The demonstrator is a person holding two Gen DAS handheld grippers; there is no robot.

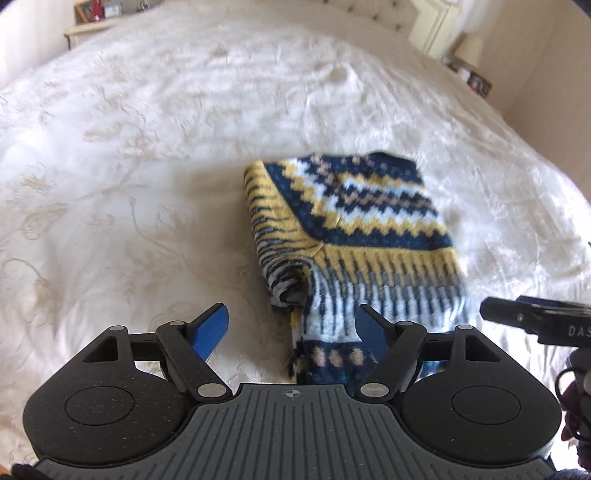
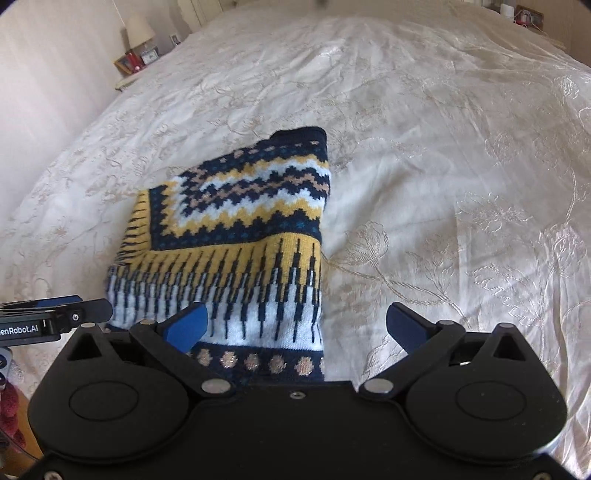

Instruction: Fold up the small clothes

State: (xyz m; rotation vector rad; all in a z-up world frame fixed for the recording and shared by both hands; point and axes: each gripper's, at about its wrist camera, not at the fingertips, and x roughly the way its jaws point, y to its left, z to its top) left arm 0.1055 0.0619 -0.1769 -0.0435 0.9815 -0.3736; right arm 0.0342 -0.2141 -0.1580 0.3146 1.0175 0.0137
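A small knitted sweater [image 1: 351, 229] in navy, yellow and white zigzags lies folded on the white bedspread [image 1: 147, 147]; it also shows in the right wrist view [image 2: 236, 236]. My left gripper [image 1: 291, 328] is open and empty above the sweater's near left corner. My right gripper [image 2: 295, 328] is open and empty above the sweater's near right edge. The right gripper's side shows at the right of the left wrist view [image 1: 535, 321]. The left gripper's side shows at the left of the right wrist view [image 2: 55, 314].
The embroidered bedspread [image 2: 461, 184] stretches all around the sweater. A bedside table with a lamp [image 2: 138, 33] and small items stands by the wall. A tufted headboard [image 1: 388, 14] is at the far end. A shelf [image 1: 92, 18] stands at the far left.
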